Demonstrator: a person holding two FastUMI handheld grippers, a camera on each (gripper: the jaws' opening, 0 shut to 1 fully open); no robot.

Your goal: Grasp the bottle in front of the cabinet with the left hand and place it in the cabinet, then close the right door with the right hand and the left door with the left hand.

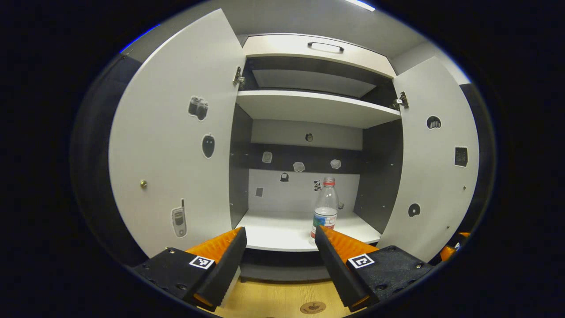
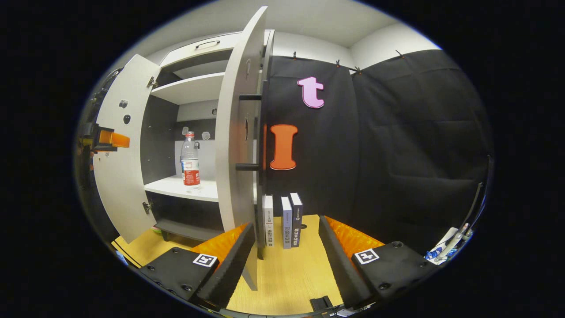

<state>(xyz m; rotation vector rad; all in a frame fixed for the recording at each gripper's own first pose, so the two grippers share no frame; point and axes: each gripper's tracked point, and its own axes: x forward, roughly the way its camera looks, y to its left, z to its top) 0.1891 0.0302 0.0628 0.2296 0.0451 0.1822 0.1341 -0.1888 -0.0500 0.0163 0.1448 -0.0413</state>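
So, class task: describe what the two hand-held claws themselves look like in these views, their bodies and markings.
The left claw has two long wedge-shaped fingers with ribbed inner faces, mounted on black blocks with visible screws; each block carries a small square black-and-white marker. The right claw is built the same way, with the same ribbed wedge fingers, black screwed blocks and square markers.

Two hand-held grippers, matching build.
Left gripper (image 1: 280, 247) and right gripper (image 2: 287, 247): each has two wedge-shaped fingers with ribbed inner faces, black blocky bases with dark screws, and a small square black-and-white marker on each base.
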